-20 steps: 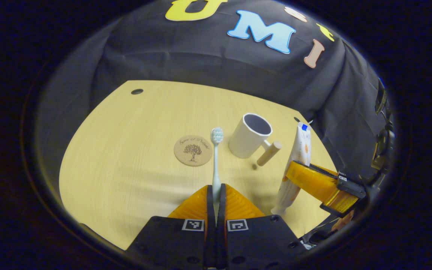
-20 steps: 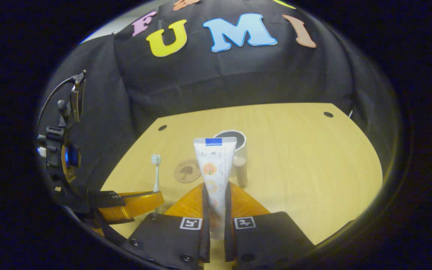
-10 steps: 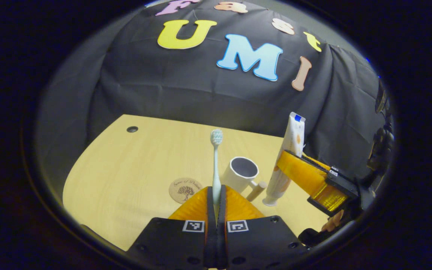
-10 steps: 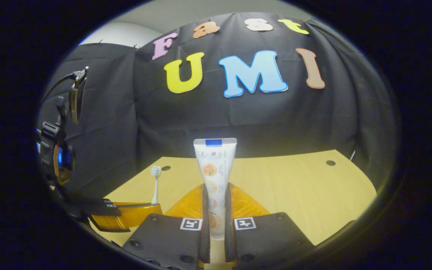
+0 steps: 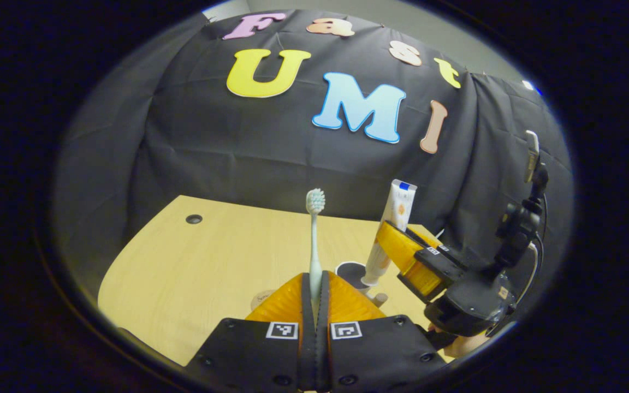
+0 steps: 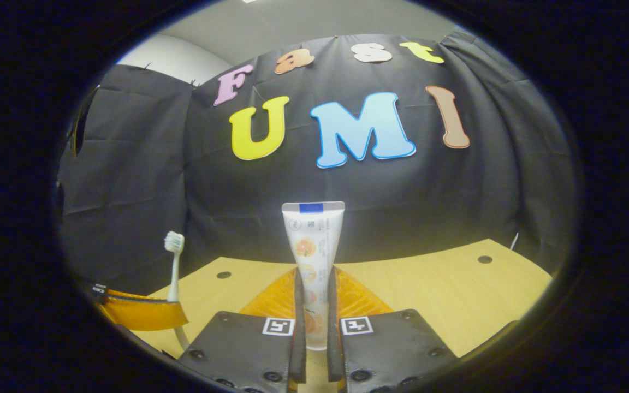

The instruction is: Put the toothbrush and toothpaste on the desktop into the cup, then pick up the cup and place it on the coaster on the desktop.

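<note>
The left gripper [image 5: 314, 284] is clamped on the upright toothbrush [image 5: 314, 229]; the right gripper [image 6: 314, 295] is pinching the toothpaste [image 6: 313, 245], cap down, just above the cup [image 5: 351, 269] near the desktop's [image 5: 194, 273] right edge. Lowered off-centre, the cap could catch the rim and tip the cup.

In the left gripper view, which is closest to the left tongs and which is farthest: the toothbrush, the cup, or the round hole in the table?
1. Toothbrush: held upright in the left tongs.
2. Cup: just ahead, slightly right, on the table.
3. Round hole: far back on the left, near the table's edge.
</note>
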Available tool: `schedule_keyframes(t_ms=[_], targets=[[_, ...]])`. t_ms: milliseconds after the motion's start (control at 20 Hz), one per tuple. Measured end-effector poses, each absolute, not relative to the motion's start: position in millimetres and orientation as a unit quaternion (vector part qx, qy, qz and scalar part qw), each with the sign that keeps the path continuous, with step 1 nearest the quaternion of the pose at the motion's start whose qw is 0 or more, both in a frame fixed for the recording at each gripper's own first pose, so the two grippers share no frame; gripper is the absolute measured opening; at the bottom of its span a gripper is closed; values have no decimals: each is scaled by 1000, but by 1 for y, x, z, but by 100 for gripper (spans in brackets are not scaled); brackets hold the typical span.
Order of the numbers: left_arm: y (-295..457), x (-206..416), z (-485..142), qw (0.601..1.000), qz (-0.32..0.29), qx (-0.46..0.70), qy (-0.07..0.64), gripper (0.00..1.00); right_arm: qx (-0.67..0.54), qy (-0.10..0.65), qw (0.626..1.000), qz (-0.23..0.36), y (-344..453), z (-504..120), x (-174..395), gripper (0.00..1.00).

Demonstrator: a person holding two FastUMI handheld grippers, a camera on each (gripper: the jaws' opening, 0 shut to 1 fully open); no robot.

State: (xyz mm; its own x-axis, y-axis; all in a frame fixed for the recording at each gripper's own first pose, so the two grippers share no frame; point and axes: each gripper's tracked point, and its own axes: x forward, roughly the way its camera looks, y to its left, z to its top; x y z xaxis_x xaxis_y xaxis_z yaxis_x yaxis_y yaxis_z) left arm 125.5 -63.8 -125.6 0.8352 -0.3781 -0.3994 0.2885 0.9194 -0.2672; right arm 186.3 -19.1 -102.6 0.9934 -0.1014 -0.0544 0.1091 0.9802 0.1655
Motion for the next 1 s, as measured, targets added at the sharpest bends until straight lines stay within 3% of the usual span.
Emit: schedule_keyframes(t_ms=[400,450,850,950,1000], targets=[[-69,127,-119,952,-190,-88,222,8,89,65,992,-65,-21,-147,216,14],[-69,126,-119,952,-191,-86,222,8,89,71,991,-67,-20,-153,217,19],[-63,134,-126,951,-187,-82,232,8,97,109,987,-63,-11,-185,213,27],[-63,137,-128,951,-186,-81,233,8,99,128,985,-56,-7,-194,207,43],[-63,138,-130,951,-186,-80,234,8,97,123,986,-55,-7,-189,206,46]])
